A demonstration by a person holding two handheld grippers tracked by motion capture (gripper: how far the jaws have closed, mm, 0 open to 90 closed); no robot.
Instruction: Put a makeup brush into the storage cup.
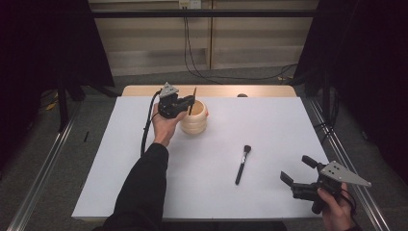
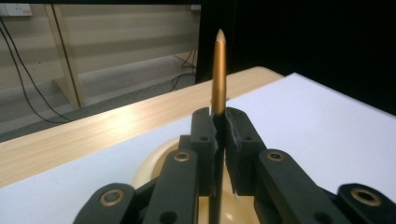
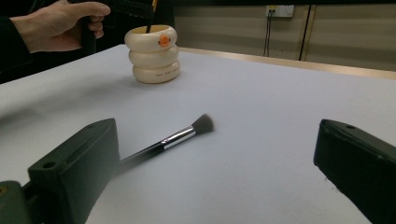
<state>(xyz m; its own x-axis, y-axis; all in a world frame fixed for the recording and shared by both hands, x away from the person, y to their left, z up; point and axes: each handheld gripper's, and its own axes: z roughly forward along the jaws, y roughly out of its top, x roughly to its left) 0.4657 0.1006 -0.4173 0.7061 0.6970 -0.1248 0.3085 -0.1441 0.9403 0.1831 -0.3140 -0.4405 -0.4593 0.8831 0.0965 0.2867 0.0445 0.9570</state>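
A cream cup made of stacked rings stands at the back left of the white sheet. Directly above it my left gripper is shut on a thin brush handle that stands upright, its lower end inside the cup. In the left gripper view the gold tip of the handle rises above the closed jaws, with the cup beneath. My right gripper hovers open and holds nothing near the front right corner. A black makeup brush lies flat on the sheet ahead of it, bristles pointing away; it lies between the jaws' line of sight.
The white sheet covers most of a wooden table, whose back strip is bare except for a small dark object. Metal rails run along both sides of the table. Cables hang against the back wall.
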